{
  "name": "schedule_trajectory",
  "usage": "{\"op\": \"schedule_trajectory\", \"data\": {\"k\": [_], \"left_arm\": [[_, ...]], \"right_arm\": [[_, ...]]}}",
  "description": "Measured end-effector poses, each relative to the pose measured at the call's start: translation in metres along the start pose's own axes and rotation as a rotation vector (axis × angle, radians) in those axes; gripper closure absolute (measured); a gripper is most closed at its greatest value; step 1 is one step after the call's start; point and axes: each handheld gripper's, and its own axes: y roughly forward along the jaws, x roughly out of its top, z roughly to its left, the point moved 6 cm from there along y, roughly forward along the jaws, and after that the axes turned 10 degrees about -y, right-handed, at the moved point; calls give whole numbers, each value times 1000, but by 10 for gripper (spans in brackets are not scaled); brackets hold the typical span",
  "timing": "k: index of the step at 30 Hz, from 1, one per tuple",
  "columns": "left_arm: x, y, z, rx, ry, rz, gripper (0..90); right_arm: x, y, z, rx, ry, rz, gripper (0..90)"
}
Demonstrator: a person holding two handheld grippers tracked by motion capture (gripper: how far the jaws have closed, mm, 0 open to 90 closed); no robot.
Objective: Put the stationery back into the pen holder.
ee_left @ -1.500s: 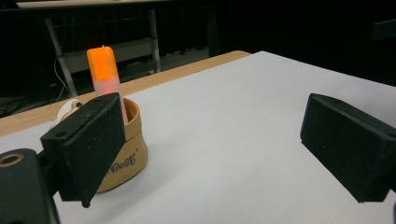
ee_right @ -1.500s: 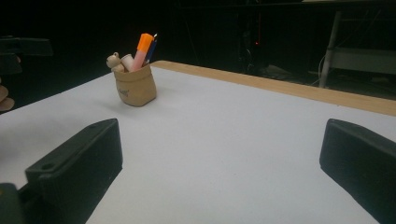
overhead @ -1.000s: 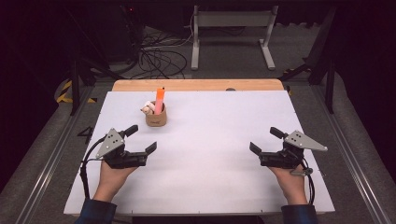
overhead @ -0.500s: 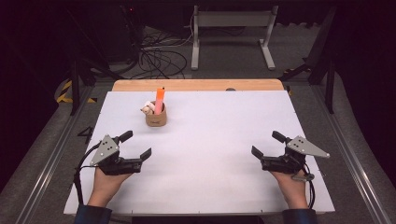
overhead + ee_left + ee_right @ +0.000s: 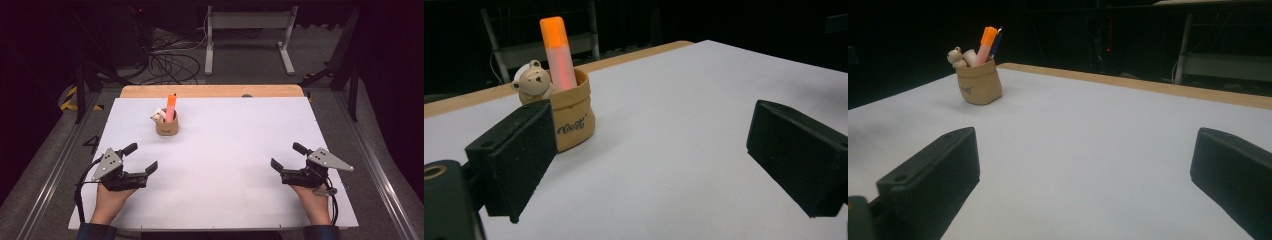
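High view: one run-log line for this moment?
left gripper: open, empty | right gripper: open, empty | tan sack-shaped holder: upright, untouched | orange highlighter: in holder | white table

White-topped table [image 5: 225, 165] with wooden far edge, tan pen pot [image 5: 167, 126] standing near back left

The high view looked forward and down from above the person's side, taking in the whole white surface [image 5: 220, 165] and the floor beyond. The left gripper view sat low, just above the surface, facing the tan pouch [image 5: 571, 117] at close range. The right gripper view was equally low but faced across the surface, with the pouch [image 5: 979, 82] well away. All three views shared the pouch [image 5: 167, 125] and the surface's far wooden edge [image 5: 210, 91]
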Motion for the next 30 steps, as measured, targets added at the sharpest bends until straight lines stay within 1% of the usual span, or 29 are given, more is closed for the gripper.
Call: {"op": "schedule_trajectory", "data": {"k": [6, 15, 23, 30], "left_arm": [[0, 1, -1, -6, 5, -5, 70], [-1, 0, 1, 1, 12, 3, 70], [-2, 2, 0, -8, 5, 11, 70], [-2, 1, 0, -8, 7, 11, 70]], "right_arm": [[-2, 2, 0, 5, -1, 6, 0], [-2, 2, 0, 3, 0, 10, 2], [-3, 3, 0, 4, -2, 16, 2], [-4, 4, 1, 10, 0, 22, 2]]}}
